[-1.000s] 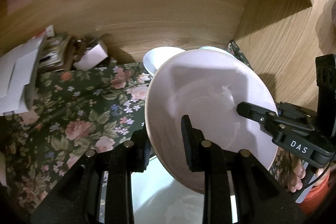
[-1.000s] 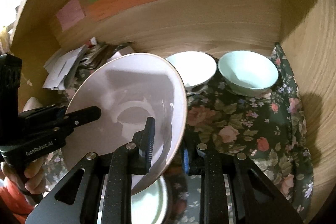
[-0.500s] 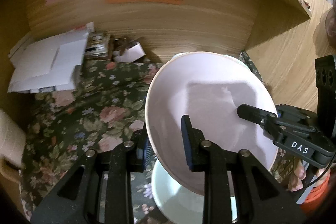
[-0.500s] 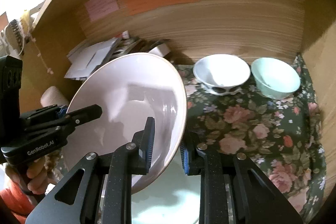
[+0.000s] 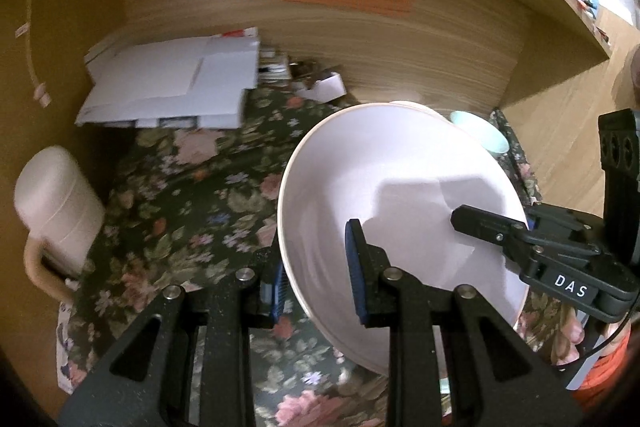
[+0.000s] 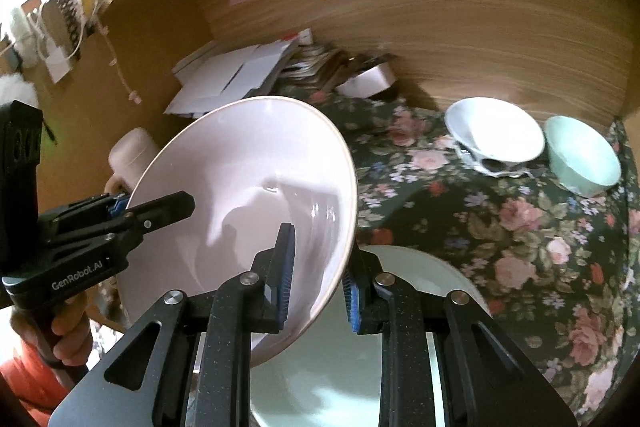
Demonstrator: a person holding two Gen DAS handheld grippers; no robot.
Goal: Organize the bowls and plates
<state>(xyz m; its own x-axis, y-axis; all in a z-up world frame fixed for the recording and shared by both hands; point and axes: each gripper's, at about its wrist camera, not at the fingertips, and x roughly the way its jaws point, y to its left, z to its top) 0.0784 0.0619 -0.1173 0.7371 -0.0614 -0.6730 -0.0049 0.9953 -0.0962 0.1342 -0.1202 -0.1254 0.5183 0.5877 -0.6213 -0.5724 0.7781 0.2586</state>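
We are gripping the pink plate (image 6: 248,195) with both tongs, left tongs (image 5: 316,275) at its nine o'clock rim, right tongs (image 6: 318,275) at three o'clock; it is lifting higher off the surface (image 6: 520,247), clearing the pale plate (image 6: 400,307) underneath; carrying comes next.

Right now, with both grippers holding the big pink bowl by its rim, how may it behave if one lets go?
The pink bowl looks glazed and glossy, so probably slippery and breakable. It is wide and tilted, held only at opposite rims by the left gripper and right gripper; on one grip it would likely swing down.
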